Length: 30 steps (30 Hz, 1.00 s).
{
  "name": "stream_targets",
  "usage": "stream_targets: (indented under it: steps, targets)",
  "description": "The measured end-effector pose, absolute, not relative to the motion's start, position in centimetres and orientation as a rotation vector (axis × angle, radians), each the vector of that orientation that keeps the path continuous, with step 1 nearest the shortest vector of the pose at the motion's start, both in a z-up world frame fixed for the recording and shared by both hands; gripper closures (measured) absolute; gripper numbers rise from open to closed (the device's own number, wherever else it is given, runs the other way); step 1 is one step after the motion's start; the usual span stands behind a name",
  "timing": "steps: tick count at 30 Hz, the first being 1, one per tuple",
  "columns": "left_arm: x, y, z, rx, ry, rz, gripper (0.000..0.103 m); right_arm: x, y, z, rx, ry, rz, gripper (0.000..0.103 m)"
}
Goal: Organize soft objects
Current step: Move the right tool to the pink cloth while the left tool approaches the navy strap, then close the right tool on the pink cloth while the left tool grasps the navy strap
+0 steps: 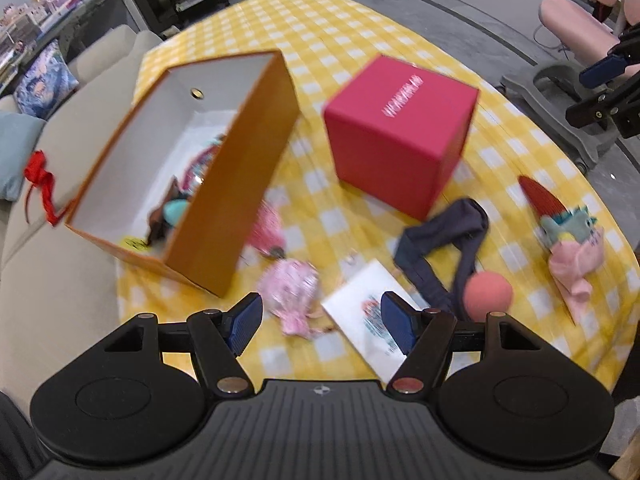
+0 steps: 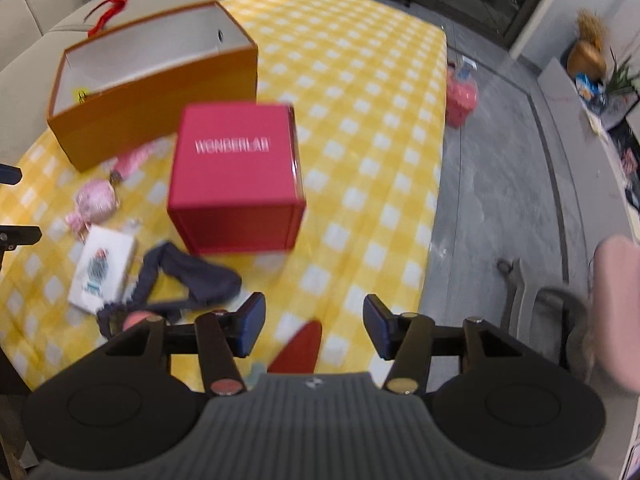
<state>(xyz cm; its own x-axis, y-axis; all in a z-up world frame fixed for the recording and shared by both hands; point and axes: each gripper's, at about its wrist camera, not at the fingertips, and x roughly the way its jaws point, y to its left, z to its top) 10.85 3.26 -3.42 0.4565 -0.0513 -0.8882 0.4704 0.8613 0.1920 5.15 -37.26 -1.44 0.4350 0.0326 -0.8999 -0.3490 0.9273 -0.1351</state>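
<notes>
An open orange box (image 1: 236, 168) (image 2: 160, 96) stands at the left of the yellow checked table (image 1: 320, 48) with several soft items inside. Soft things lie loose on the cloth: a pink patterned pouch (image 1: 290, 288) (image 2: 96, 200), a dark blue headband (image 1: 444, 248) (image 2: 192, 276), a coral ball (image 1: 488, 294), a pink toy (image 1: 266, 228), and a red, teal and pink plush pile (image 1: 564, 232). My left gripper (image 1: 320, 326) is open and empty above the pouch and a white card (image 1: 368, 324). My right gripper (image 2: 314, 328) is open and empty above a red plush tip (image 2: 298, 348).
A closed magenta box (image 1: 400, 132) (image 2: 236, 176) stands mid-table. The white card also shows in the right wrist view (image 2: 102, 268). A beige sofa (image 1: 48, 208) lies left of the table. A pink chair (image 1: 576, 28) and a pink basket (image 2: 462, 98) stand on the grey floor.
</notes>
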Motion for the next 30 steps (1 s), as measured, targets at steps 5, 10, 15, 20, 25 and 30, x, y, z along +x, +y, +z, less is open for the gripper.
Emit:
stream_targets:
  steps: [5, 10, 15, 20, 25, 30]
  targets:
    - [9.4, 2.5, -5.5, 0.446, 1.089, -0.352, 0.023, 3.5, -38.7, -4.1, -0.286, 1.139, 0.247, 0.049]
    - [8.5, 2.3, -7.7, 0.406, 1.128, -0.347, 0.023, 1.8, -39.0, -6.4, -0.269, 1.157, 0.253, 0.048]
    - [7.5, 1.8, -9.3, 0.376, 1.146, -0.350, 0.023, -0.4, -38.8, -8.0, -0.262, 1.151, 0.274, 0.048]
    - [6.4, 0.2, -9.5, 0.381, 1.114, -0.409, 0.017, -2.0, -38.7, -8.9, -0.234, 1.134, 0.284, 0.043]
    - [6.0, -1.8, -10.3, 0.388, 1.116, -0.447, 0.017, -3.1, -38.8, -9.8, -0.193, 1.126, 0.315, 0.042]
    - [6.4, -2.8, -12.4, 0.408, 1.156, -0.429, 0.017, -3.6, -39.0, -11.2, -0.179, 1.132, 0.318, 0.030]
